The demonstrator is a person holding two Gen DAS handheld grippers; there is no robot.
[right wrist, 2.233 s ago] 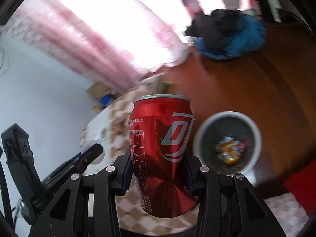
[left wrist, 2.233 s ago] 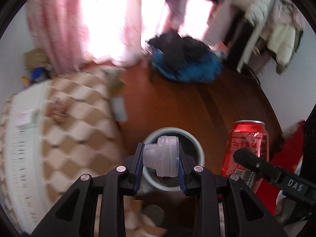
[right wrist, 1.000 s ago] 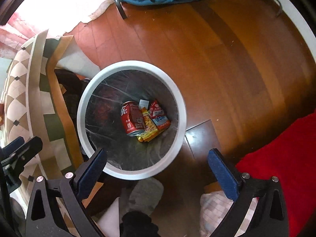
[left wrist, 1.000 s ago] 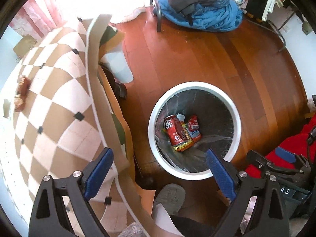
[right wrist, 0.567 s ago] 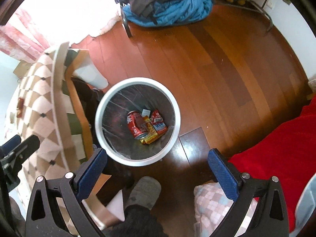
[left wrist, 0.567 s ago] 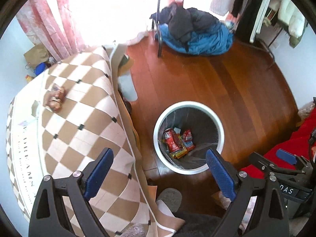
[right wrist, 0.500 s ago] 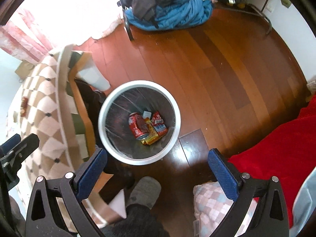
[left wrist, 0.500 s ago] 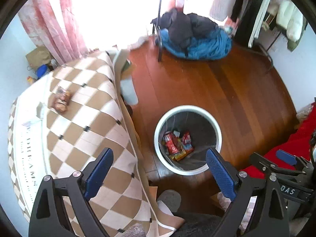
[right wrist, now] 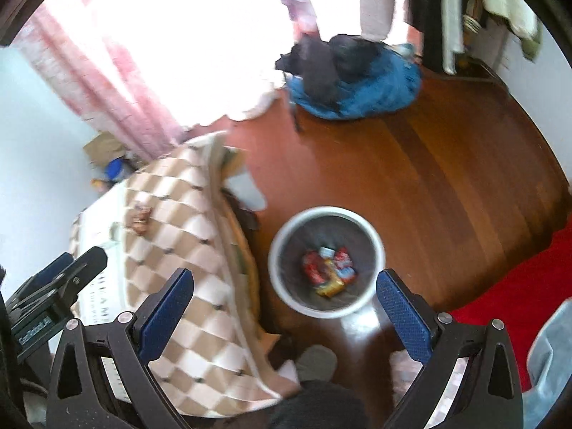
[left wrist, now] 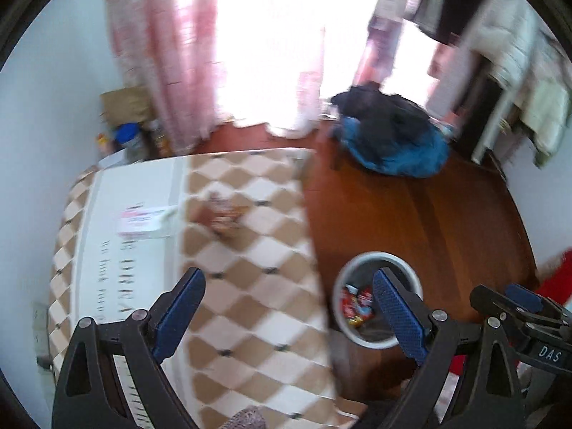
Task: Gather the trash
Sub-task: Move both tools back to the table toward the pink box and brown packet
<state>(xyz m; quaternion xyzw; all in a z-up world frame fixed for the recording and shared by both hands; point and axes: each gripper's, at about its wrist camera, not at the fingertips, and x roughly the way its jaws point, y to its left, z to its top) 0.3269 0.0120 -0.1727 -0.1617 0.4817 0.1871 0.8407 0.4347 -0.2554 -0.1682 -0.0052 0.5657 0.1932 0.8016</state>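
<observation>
A white-rimmed trash bin (right wrist: 286, 236) stands on the wooden floor beside the table. A red can (right wrist: 311, 268) and several snack wrappers (right wrist: 338, 279) lie inside it. My right gripper (right wrist: 284, 311) hangs open and empty high above the bin. My left gripper (left wrist: 289, 311) is also open and empty, over the checkered tablecloth (left wrist: 257, 321), with the bin (left wrist: 379, 255) to its right. On the cloth lie a brown crumpled wrapper (left wrist: 223, 220) and a white and pink paper (left wrist: 143, 220). The same brown wrapper (right wrist: 139, 218) shows in the right wrist view.
A blue and dark heap of clothes (right wrist: 357, 82) lies on the floor by the pink curtains (left wrist: 168, 71). Red fabric (right wrist: 511, 321) covers the floor at the right. A person's foot (right wrist: 316, 357) is near the bin. Boxes and a blue-lidded jar (left wrist: 127, 136) sit in the corner.
The bottle and the can left my grippers; the can now lies in the bin. Both grippers opened, rose away from the bin, and the left one swung over the table.
</observation>
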